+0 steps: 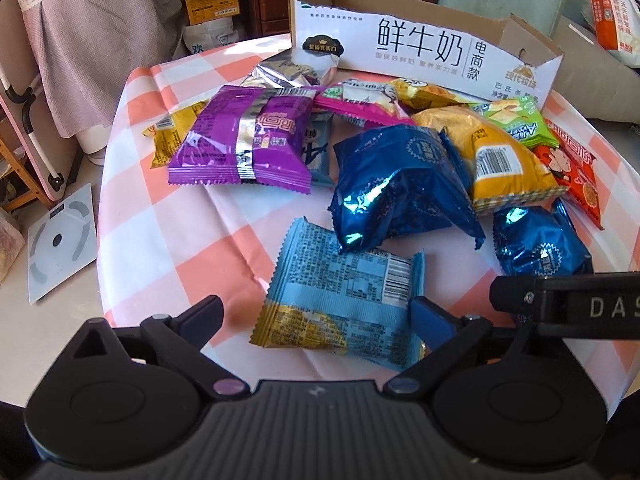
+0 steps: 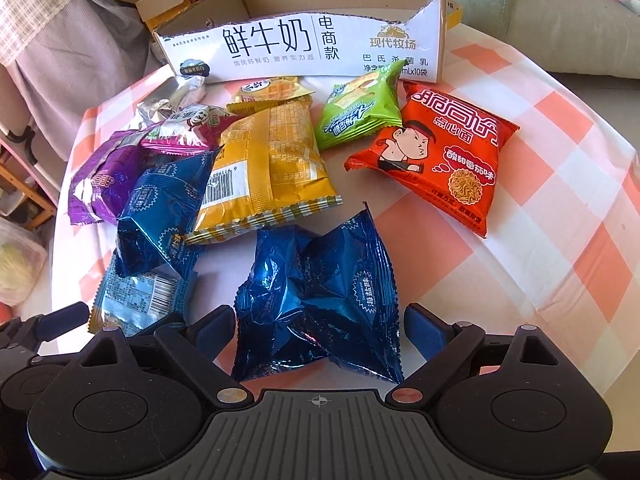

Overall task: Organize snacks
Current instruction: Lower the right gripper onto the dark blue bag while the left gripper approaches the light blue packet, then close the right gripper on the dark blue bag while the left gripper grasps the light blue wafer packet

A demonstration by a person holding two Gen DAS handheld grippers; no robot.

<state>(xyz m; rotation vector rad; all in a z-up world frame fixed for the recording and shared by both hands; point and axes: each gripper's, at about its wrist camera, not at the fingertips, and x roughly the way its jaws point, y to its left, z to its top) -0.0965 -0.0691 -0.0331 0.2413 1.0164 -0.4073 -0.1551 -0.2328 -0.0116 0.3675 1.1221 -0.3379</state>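
Snack packets lie scattered on a round table with a pink-and-white checked cloth (image 1: 168, 240). My left gripper (image 1: 318, 314) is open around a light blue packet (image 1: 340, 288) that lies flat; its right pad touches the packet's edge and its left pad stands apart. My right gripper (image 2: 320, 322) is open around a crumpled dark blue packet (image 2: 320, 300) resting on the cloth, pads close to its sides. Behind stands a cut-open white milk carton box (image 2: 280, 46), nothing visible inside. A second dark blue packet (image 1: 400, 184) lies mid-table.
Purple (image 1: 244, 140), yellow (image 2: 268, 172), green (image 2: 360, 112) and red (image 2: 444, 160) packets lie between the grippers and the box. The table edge curves close on the left, with a bathroom scale (image 1: 60, 240) on the floor beyond. A grey sofa (image 2: 560, 20) sits behind.
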